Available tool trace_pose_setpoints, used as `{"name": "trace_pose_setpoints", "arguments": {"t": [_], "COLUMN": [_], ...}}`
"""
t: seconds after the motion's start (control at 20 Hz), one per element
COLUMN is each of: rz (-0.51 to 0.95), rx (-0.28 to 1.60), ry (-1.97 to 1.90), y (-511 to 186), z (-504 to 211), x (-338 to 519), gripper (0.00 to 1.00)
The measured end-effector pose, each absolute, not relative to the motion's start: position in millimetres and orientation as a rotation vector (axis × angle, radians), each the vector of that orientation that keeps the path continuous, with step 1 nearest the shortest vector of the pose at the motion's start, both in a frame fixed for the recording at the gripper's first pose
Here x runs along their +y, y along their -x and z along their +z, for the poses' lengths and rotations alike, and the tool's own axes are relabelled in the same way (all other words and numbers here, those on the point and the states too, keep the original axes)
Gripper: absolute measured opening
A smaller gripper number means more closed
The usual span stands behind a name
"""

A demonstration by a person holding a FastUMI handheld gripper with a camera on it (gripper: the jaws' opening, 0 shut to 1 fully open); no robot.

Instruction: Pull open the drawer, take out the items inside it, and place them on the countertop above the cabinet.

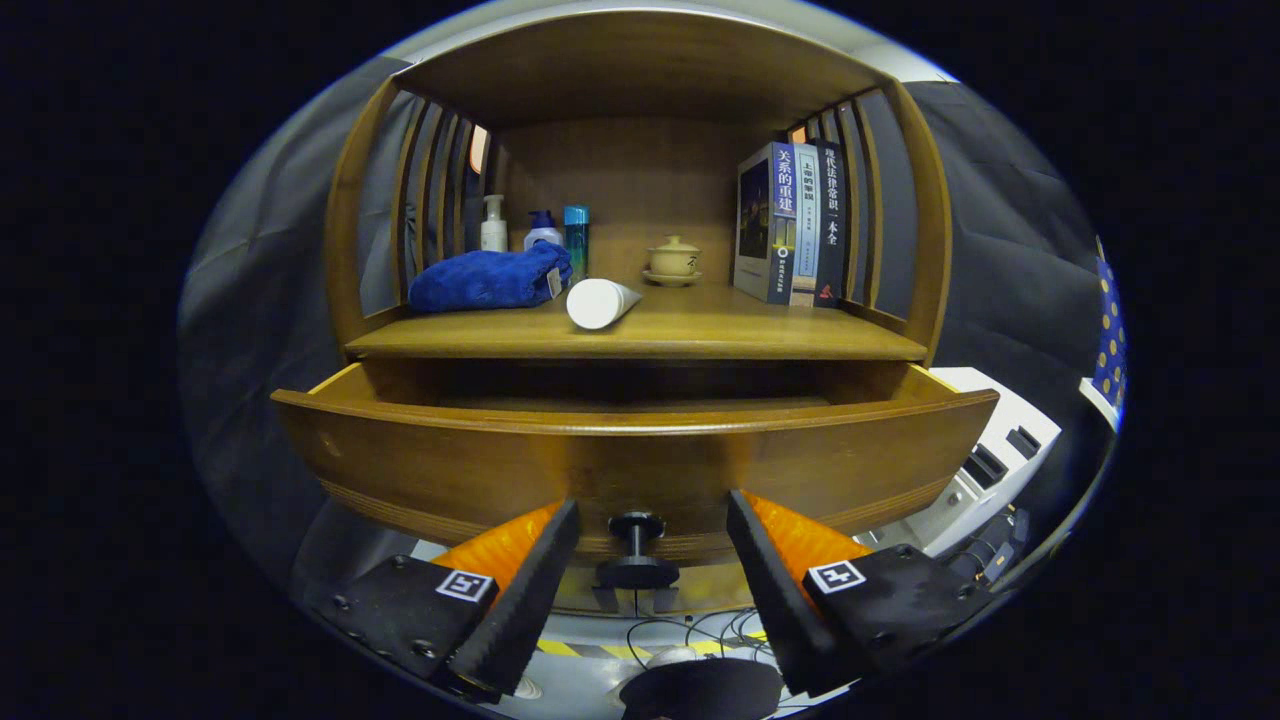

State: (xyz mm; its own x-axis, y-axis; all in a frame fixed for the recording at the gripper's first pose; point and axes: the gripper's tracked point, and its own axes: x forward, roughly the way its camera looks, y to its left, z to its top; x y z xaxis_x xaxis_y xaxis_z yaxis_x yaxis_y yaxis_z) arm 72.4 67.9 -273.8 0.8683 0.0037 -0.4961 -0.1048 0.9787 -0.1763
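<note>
— What do you have on the countertop?

— I count three upright books (797, 222) at the right edge, three bottles (543, 229) at the back left, one folded blue towel (487, 279), one white tube (599, 302) lying near the front edge, and one lidded ceramic cup (674, 258).

— And the drawer?

— The brown wooden drawer (640, 462) is pulled out; I can't see its contents. My gripper (650, 555) is spread open either side of its dark round knob (636, 552), touching nothing.

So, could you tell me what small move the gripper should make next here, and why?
Probably lift the gripper away from the knob and over the drawer front to look inside. The drawer is already pulled out and the jaws stand open either side of the knob, touching nothing; its inside is dark, so any items cannot be made out yet.
</note>
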Motion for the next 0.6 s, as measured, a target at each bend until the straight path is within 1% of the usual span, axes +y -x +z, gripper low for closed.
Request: {"name": "trace_pose_setpoints", "arguments": {"t": [0.4,0.6], "rz": [0.063,0.061], "rx": [0.507,0.491], "ry": [0.199,0.201], "y": [-138,-141], "z": [-283,-284], "x": [74,72], "gripper": [0.99,0.99]}}
